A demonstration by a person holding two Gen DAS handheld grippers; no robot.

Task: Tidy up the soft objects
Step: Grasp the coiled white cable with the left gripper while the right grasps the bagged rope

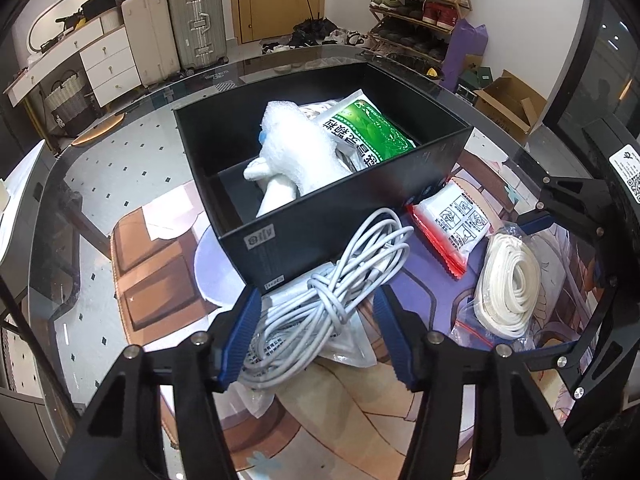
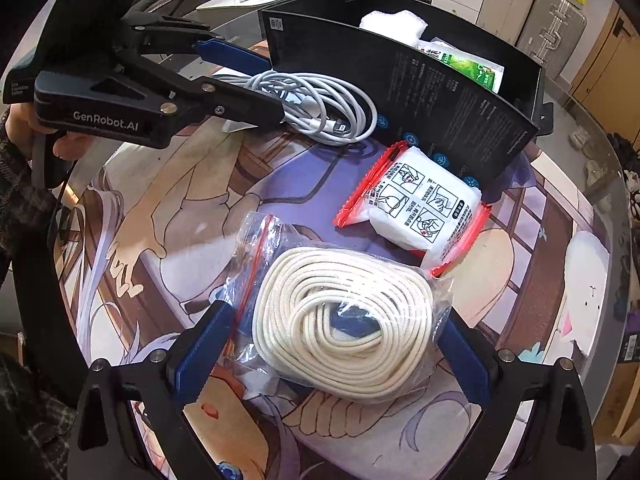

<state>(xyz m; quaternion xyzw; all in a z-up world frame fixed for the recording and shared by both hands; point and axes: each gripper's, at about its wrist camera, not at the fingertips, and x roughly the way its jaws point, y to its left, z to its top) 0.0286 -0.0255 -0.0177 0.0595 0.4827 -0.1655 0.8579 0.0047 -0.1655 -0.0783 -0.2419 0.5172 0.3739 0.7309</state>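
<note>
Bagged coiled cream rope (image 2: 344, 320) is straddled untouched by the wide-open right gripper (image 2: 332, 344) — bundled white cable (image 1: 332, 288) is flanked, contact unclear, by the half-open left gripper (image 1: 316, 340).

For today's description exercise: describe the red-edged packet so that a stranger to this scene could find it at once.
Start at the black box on the printed mat. Just outside its long wall lies a white packet, between the grey cable bundle and the bagged cream rope. Only it has zigzag red edges and four line-drawn instruction panels.
</note>
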